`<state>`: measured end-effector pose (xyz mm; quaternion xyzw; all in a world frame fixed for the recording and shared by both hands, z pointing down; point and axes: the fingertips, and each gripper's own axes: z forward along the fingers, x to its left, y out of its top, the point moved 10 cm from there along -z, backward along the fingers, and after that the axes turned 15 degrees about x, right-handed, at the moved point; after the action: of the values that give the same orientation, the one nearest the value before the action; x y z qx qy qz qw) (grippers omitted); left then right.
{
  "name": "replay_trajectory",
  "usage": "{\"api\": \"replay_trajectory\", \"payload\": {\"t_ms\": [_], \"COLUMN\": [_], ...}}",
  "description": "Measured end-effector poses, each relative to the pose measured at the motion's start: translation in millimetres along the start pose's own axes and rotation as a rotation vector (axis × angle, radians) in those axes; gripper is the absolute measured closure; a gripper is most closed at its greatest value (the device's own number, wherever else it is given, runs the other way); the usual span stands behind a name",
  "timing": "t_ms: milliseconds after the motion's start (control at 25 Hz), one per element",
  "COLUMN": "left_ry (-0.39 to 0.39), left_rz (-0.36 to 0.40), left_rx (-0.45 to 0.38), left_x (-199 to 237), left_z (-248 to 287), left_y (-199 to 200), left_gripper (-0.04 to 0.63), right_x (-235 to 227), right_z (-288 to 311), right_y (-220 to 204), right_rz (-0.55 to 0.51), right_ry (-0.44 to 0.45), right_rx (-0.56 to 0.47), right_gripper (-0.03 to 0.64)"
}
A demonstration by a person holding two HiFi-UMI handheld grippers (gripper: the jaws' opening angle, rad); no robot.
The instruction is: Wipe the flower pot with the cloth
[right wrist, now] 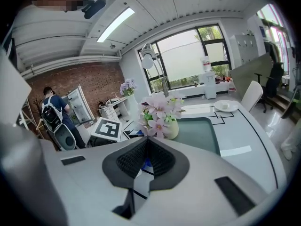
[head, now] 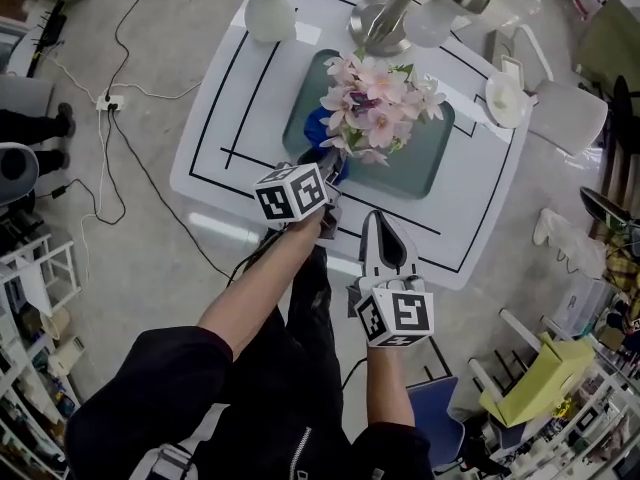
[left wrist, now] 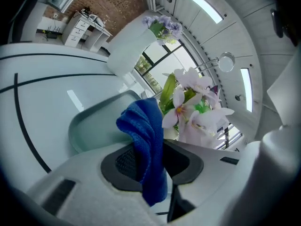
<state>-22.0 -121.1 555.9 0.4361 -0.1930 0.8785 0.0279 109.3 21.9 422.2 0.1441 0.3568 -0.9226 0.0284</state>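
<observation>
We are pinching a soft, woven blue cloth [left wrist: 146, 126] between the ribbed black pads [left wrist: 123, 163] of our left tool [left wrist: 156, 149], just beside the smooth, rounded cream flower pot [right wrist: 172, 130] of pink blossoms [right wrist: 160, 109], which is standing on a glossy grey-green tray [head: 422, 166] on the white table [head: 215, 148]. Our right tool [right wrist: 146, 149] is hovering closed, gripping nothing.

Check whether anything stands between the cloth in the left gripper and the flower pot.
Nothing visible does. The left gripper holds the blue cloth right in front of the flower pot on the green tray, with no object between them. Only the pot's own flowers spread out above it.
</observation>
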Motion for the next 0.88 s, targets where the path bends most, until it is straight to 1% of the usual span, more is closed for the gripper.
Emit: {"api": "replay_trajectory", "payload": {"t_ms": [160, 440, 560, 640, 720, 760, 800, 880], "left_ry": [-0.018, -0.05, -0.082, -0.113, -0.156, -0.177, -0.189, -0.181], "left_rz": [0.012, 0.028, 0.039, 0.064, 0.113, 0.153, 0.208, 0.339], "left_rx": [0.044, 0.091, 0.117, 0.143, 0.177, 0.195, 0.212, 0.23], "left_x": [-11.4, -29.9, -42.4, -54.7, -70.4, -78.6, -86.4, -98.9], "left_z": [11.6, 28.1, 32.5, 33.0, 30.3, 27.9, 25.0, 18.7], "left_y": [-7.9, -21.9, -31.6, -41.1, -53.1, -59.4, -64.9, -71.7], "left_gripper": [0.471, 0.471, 0.471, 0.471, 0.471, 0.471, 0.471, 0.471], "right_x": [-11.1, -25.2, -30.5, -32.4, -33.3, -34.1, -35.3, -39.7], "right_z": [-8.0, -19.6, -25.9, -30.8, -38.9, -44.6, -51.1, -64.1], "right_y": [-7.3, -13.2, -14.1, -14.0, -12.3, -10.5, -8.4, -4.2], "right_rz": [0.021, 0.039, 0.047, 0.053, 0.058, 0.058, 0.054, 0.043], "right_ry": [-0.007, -0.013, -0.019, -0.027, -0.041, -0.051, -0.065, -0.098], "right_rx": [-0.001, -0.008, -0.016, -0.029, -0.053, -0.069, -0.085, -0.113], "right_gripper": [0.607, 0.606, 0.607, 0.607, 0.607, 0.606, 0.607, 0.607]}}
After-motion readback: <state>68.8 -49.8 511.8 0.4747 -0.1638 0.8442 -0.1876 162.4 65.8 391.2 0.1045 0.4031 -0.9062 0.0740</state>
